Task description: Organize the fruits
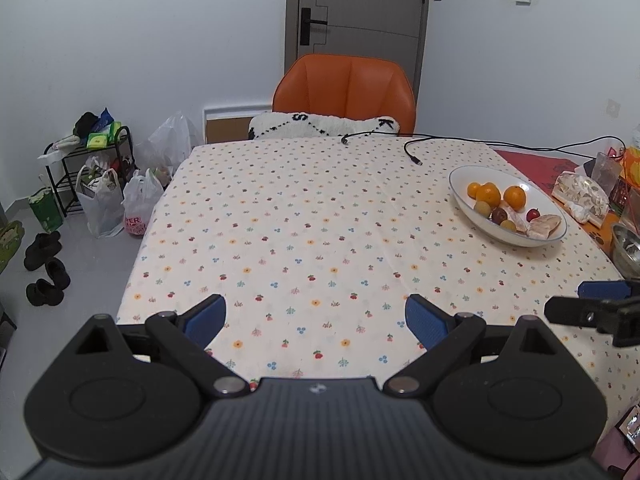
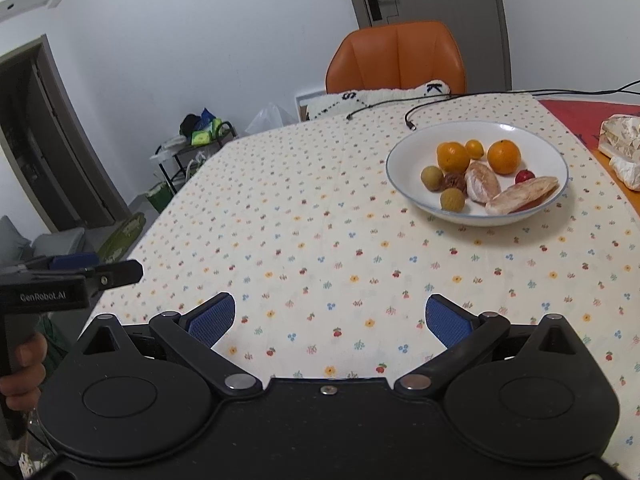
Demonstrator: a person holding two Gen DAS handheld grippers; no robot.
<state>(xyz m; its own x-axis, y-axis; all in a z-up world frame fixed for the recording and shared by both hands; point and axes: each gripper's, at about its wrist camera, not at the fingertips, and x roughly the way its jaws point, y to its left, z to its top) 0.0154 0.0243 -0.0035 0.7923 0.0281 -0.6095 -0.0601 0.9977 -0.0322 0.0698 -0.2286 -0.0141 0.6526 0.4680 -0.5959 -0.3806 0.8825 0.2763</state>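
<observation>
A white bowl stands on the flowered tablecloth at the far right. In it lie three oranges, small brownish-yellow round fruits, a small red fruit and peeled pomelo segments. My left gripper is open above the near table edge, with nothing between its blue pads. My right gripper is open too, empty, well short of the bowl. The other gripper shows at the edge of each wrist view.
An orange chair with a white cushion stands behind the table. A black cable lies near the far edge. Wrapped packages and a metal bowl sit to the right. Bags, a rack and shoes cover the floor at left.
</observation>
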